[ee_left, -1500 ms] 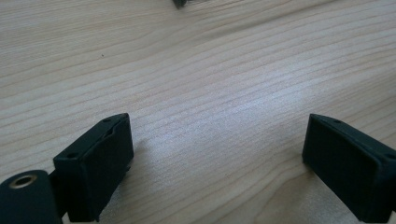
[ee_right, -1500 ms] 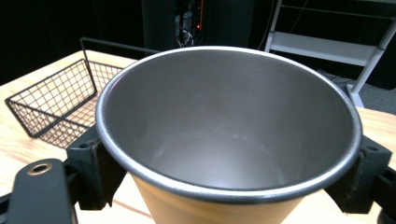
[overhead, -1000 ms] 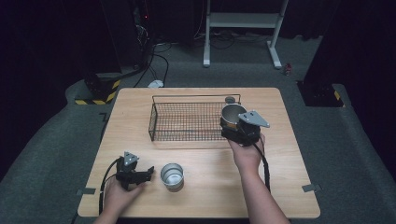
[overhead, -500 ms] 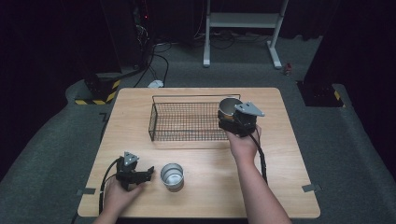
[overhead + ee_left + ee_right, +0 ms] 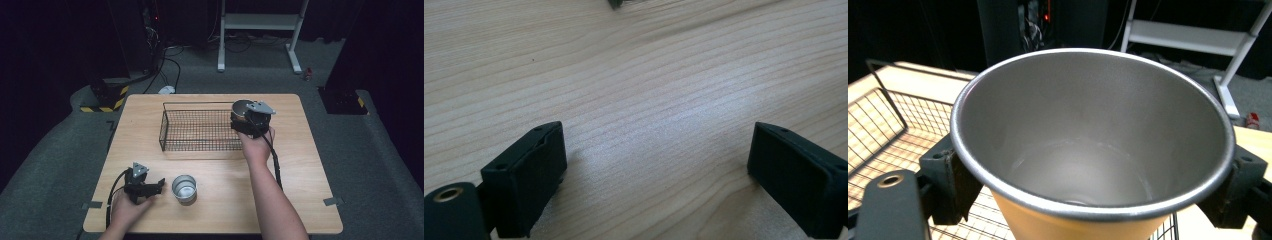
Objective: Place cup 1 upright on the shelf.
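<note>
Right gripper [image 5: 248, 119]: mine, clamped on a steel cup [image 5: 1093, 145]; one jaw presses each side of the cup wall below the rim.
Held cup, position: upright, mouth up, raised over the right end of the wire basket [image 5: 200, 127], above its rim.
Held cup, contents: empty, as far as I can see into it.
Left gripper [image 5: 150, 187]: mine, jaws spread wide with only bare wood between them; it rests low at the near left of the table [image 5: 300, 165].
Second cup [image 5: 184, 188]: stands upright on the table just right of the left gripper, not touching it.
Basket, contents: empty; mesh floor bare.
Progress, my judgement: first cup lifted and over the basket, not yet set in; second cup untouched. Roughly a third done.
Remaining: lower and release the held cup; fetch the other.
Count: cups, two; baskets, one; grippers, two; tables, one.
</note>
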{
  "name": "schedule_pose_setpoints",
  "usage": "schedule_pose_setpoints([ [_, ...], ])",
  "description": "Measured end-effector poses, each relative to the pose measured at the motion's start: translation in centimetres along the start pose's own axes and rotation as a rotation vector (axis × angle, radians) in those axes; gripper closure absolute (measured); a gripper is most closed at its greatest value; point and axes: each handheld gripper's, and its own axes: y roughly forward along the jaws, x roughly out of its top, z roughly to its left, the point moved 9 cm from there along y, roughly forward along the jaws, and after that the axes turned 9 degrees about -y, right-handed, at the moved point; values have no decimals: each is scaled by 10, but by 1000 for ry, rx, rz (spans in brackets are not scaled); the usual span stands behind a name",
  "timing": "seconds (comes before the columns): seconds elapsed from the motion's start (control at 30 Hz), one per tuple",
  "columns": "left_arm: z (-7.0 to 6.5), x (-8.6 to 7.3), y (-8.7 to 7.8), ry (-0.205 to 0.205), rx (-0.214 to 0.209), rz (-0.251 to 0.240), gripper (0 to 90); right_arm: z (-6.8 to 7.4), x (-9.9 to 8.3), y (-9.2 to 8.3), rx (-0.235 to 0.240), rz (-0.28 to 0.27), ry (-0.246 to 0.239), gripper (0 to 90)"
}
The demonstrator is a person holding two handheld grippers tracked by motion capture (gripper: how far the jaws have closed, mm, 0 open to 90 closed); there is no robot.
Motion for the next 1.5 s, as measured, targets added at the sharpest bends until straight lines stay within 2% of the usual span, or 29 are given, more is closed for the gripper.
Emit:
schedule_pose_setpoints([
  [0.27,0,0,0,1,0,0,92,3,-4,20,-1,43,5,140],
  [0.53,0,0,0,1,-2,0,93,6,-21,37,-6,117,-4,139],
  [0.7,0,0,0,2,-2,0,93,6,-28,41,-5,149,0,140],
  [0.73,0,0,0,3,-2,1,93,6,-29,42,-2,157,12,140],
  [1.07,0,0,0,3,-2,1,94,12,-39,48,21,197,-5,140],
  [1.13,0,0,0,3,-2,1,94,14,-41,50,25,208,14,139],
  [1.5,1,0,0,8,-2,1,95,15,-49,54,14,218,3,139],
])
